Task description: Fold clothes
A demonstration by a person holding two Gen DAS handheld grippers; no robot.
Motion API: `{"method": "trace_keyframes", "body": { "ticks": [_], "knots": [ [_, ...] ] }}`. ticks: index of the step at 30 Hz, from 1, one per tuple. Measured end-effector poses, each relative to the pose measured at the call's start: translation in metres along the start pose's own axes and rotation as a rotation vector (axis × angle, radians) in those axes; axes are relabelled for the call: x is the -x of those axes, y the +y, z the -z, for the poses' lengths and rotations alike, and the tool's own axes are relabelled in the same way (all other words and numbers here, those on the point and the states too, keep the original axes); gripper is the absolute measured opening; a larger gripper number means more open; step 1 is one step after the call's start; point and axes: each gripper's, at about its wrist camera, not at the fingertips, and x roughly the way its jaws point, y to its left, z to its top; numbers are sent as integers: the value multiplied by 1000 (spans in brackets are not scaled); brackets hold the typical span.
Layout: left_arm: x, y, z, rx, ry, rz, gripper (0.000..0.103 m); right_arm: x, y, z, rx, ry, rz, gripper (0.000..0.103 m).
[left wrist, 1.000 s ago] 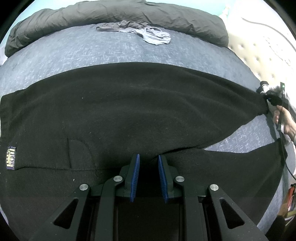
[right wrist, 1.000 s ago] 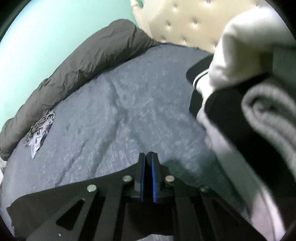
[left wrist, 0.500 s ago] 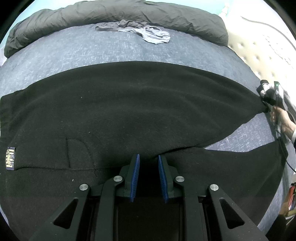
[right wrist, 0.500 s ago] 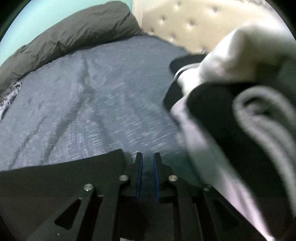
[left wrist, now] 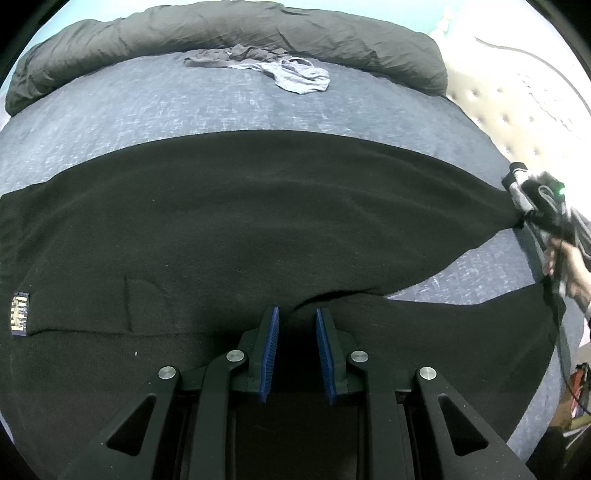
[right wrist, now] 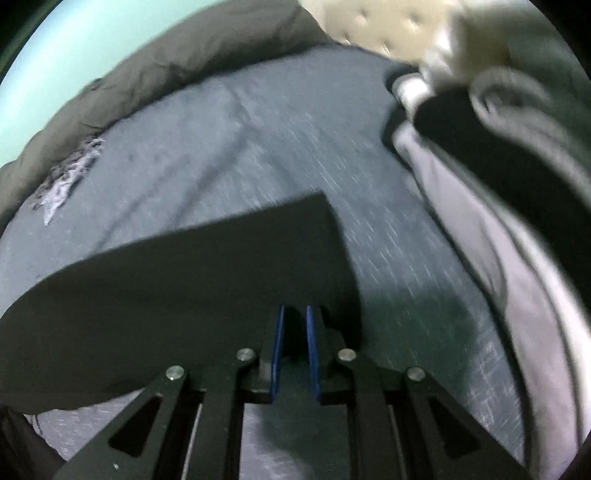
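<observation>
Left wrist view, left to right. Woven patch [left wrist: 20, 314], small, rectangular, navy with yellow marks, sewn at far-left edge of black trousers [left wrist: 236, 229]. Fabric matte, fleece-like, slightly fuzzy; pocket seam faintly visible left of centre. Spread flat across blue-grey sheet [left wrist: 155, 107], heathered weave with pale flecks. Beyond: rumpled dark grey duvet [left wrist: 236, 33] rolled along far edge of bed; thin grey garment [left wrist: 280, 70], crumpled, lying on sheet just in front of duvet. Far right: cream tufted headboard [left wrist: 517, 107], buttoned.

Left gripper [left wrist: 295, 325]: blue ribbed pads apart, a narrow gap between; black cloth bunched at the tips and between the fingers. Firm clamp not confirmed; jaws read as parted. Crotch split of the trousers just right of the tips, two legs fanning toward the right with a wedge of sheet between them.

Upper leg tapering to a point at right edge, meeting right gripper [left wrist: 524, 218], held by a hand [left wrist: 569, 266]. Cables trailing from it.

Right wrist view, left to right (motion blur throughout). Thin grey garment [right wrist: 66, 184] at left by duvet [right wrist: 147, 81]. Black trouser hem [right wrist: 207, 266], flat, square-cornered, lying directly ahead of right gripper [right wrist: 295, 314] and over its left finger. Blue pads slightly apart, dark cloth visible in the gap at the tips; grip not certain. Right of that: stack of folded clothes [right wrist: 491, 155], white, black, grey, thick rolled edges, resting on sheet [right wrist: 258, 140] near headboard.
</observation>
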Motion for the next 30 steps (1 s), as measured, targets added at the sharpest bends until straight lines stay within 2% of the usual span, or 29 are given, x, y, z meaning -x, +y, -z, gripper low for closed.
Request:
{"method": "trace_keyframes", "body": {
  "ticks": [2, 5, 7, 11, 16, 18, 21, 24, 30],
  "knots": [
    [3, 0, 0, 1, -7, 5, 23, 5, -6, 4, -4, -17, 22, 8],
    [6, 0, -1, 2, -12, 11, 23, 17, -8, 2, -5, -46, 99, 8],
    [7, 0, 0, 2, -12, 13, 23, 32, -14, 5, -52, -104, 41, 11],
    [9, 3, 0, 8, -16, 14, 23, 34, -10, 8, -30, -61, 54, 11],
    [15, 9, 2, 21, -21, 9, 23, 61, 4, 31, -107, -122, -85, 14],
    [17, 13, 5, 30, -20, 9, 23, 68, 17, 44, -115, -114, -152, 19],
    [24, 18, 10, 37, -24, 10, 23, 80, 34, 66, -113, -107, -229, 20],
    [35, 22, 15, 31, -37, 5, 23, 81, 48, 80, -141, -85, -279, 21],
    [70, 37, 32, 57, -65, -26, 23, 112, 45, 97, -149, -38, -305, 23]
  ]
}}
